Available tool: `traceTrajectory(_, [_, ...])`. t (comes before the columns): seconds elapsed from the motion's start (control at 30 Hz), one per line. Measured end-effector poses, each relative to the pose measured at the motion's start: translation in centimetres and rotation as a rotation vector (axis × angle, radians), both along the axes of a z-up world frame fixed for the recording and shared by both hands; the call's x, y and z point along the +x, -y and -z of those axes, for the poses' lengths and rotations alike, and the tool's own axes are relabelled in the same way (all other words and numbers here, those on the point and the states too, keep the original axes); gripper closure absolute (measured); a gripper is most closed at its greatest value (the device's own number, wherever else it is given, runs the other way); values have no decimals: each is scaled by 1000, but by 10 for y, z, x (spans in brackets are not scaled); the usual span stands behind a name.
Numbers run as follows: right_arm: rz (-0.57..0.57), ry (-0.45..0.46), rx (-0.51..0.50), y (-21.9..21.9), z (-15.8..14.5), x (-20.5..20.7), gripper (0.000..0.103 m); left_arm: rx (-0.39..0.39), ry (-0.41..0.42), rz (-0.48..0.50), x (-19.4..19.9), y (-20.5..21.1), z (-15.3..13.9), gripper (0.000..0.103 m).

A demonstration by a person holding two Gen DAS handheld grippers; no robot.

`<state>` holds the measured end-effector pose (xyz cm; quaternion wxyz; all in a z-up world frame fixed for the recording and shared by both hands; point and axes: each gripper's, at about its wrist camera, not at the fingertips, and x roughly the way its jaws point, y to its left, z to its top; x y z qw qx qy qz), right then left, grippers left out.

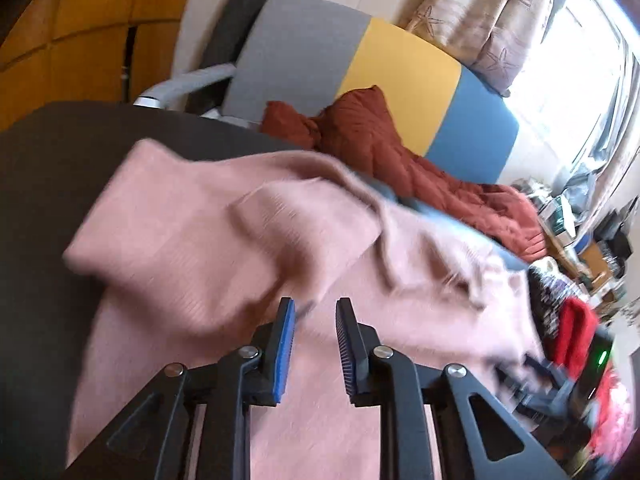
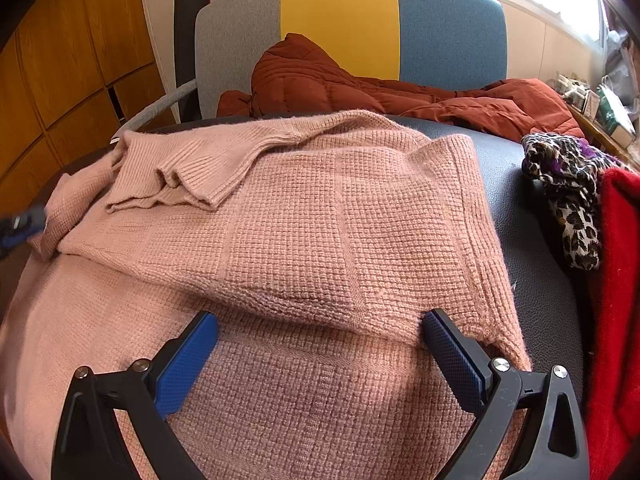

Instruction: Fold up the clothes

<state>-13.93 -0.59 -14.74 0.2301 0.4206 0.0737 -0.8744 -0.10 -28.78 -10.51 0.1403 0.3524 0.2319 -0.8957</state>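
Note:
A pink knit sweater (image 2: 304, 240) lies spread on a black padded surface (image 2: 532, 216), its upper part folded over the lower and one ribbed sleeve (image 2: 176, 176) laid across the top left. My right gripper (image 2: 320, 320) stands wide open just above the sweater, its blue pads either side of the folded edge. In the left wrist view, which is motion-blurred, my left gripper (image 1: 316, 308) hovers over the sweater (image 1: 224, 248) with a narrow gap between its fingers and nothing in it. A blurred right gripper (image 1: 560, 384) shows at the sweater's far side.
A rust-red quilted jacket (image 2: 360, 88) lies behind the sweater against a grey, yellow and blue chair back (image 2: 340, 20). A leopard-print cloth (image 2: 568, 184) and a red garment (image 2: 616, 300) sit at the right. Wooden cabinets (image 2: 60, 80) stand to the left.

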Motion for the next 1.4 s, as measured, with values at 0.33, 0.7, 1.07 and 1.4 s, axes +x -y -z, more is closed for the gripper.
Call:
traceTrajectory(0.33, [4,9,72,10,0,-2,0,38,13,-85,54,30,45,76])
traceTrajectory(0.7, [-16,31,179,49,-39,-3,0,72,-36,-75,60,30,46,71])
traceTrajectory(1.07, [-515,-59,171,253,-100,46,14,146,-90,-74,69,38,48,71])
traceTrajectory(1.4, [-516,21,306,332,-42,27,30,185,-124,-71,71,42,51,71])
